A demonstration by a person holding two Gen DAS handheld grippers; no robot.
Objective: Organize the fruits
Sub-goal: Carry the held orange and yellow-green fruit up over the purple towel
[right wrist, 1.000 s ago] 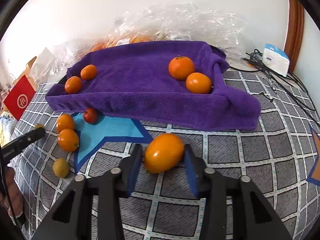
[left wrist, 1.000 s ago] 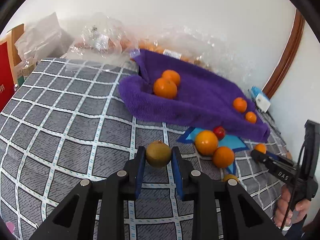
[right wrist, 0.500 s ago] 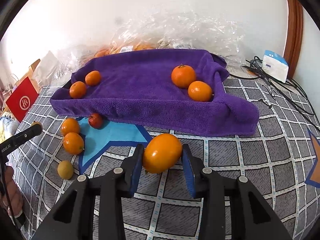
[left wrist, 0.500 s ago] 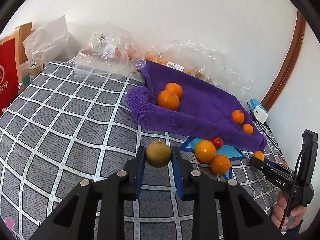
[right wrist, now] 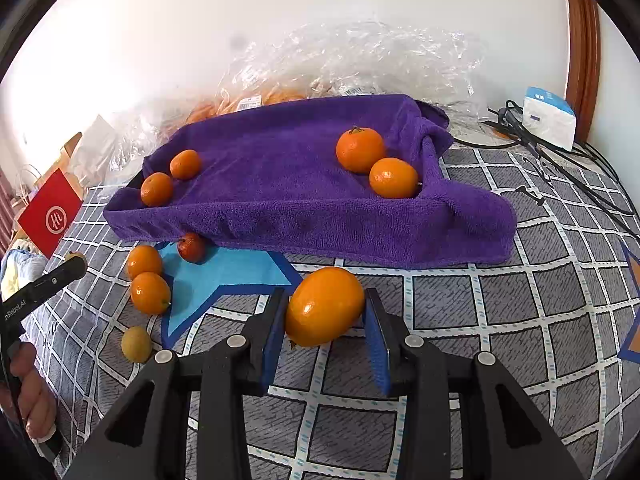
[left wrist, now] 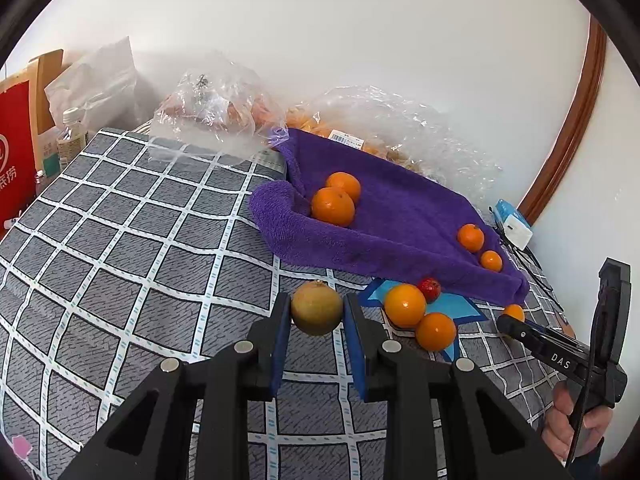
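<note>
Blue-padded, the left tool (left wrist: 317, 318) is clenched on a brownish-green round fruit (left wrist: 317, 309), held above the grey checked bedcover (left wrist: 132, 248). Its right counterpart, the right tool (right wrist: 325, 314), grips an oval orange fruit (right wrist: 324, 306) just in front of the purple towel (right wrist: 280, 184). Four oranges lie on that towel, two (right wrist: 376, 164) near one end, two (right wrist: 170, 178) near the other. More small fruit (right wrist: 146, 276) sits beside a blue star patch (right wrist: 224, 276).

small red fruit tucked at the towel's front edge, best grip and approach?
Grip the red fruit across its round middle, coming from the open blue star side. The purple towel overhangs behind it, and two oranges crowd one side.
</note>
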